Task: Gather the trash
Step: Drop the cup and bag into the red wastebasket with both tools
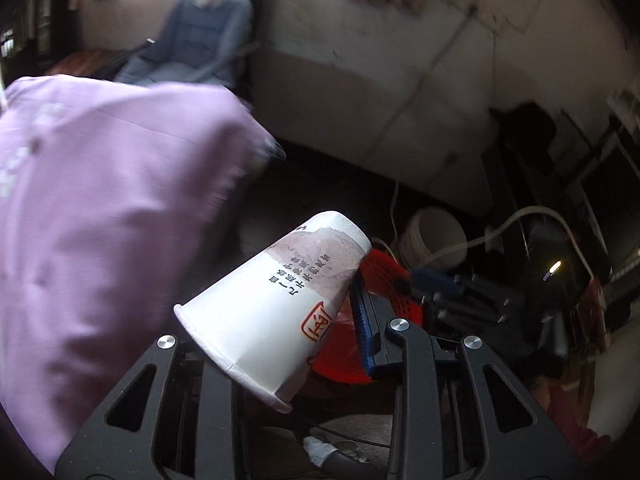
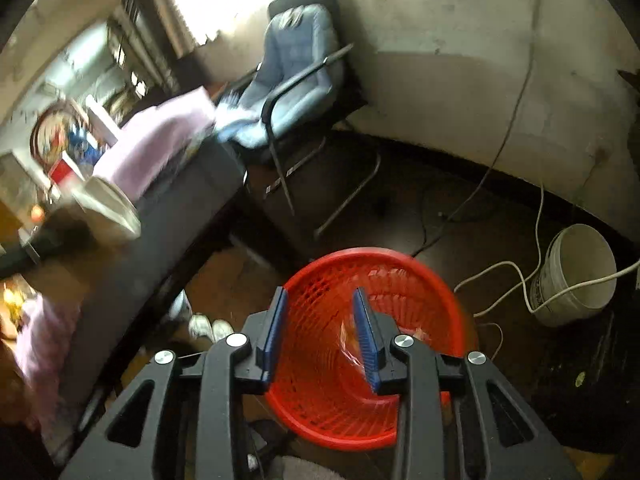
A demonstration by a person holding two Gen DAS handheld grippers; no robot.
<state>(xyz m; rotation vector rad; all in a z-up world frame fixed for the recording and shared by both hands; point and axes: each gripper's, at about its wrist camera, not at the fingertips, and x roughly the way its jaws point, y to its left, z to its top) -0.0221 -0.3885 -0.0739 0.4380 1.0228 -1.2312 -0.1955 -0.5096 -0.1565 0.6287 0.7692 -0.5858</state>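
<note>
My left gripper is shut on a white paper cup with printed characters, held tilted, rim toward the lower left. A red mesh waste basket shows behind the cup. In the right wrist view my right gripper is open and empty, directly above the red waste basket, which holds a clear plastic wrapper. The cup also shows far left in that view, blurred.
A pink sleeve fills the left. A dark desk, a blue office chair, a white bucket and white cables stand around the basket on the dark floor.
</note>
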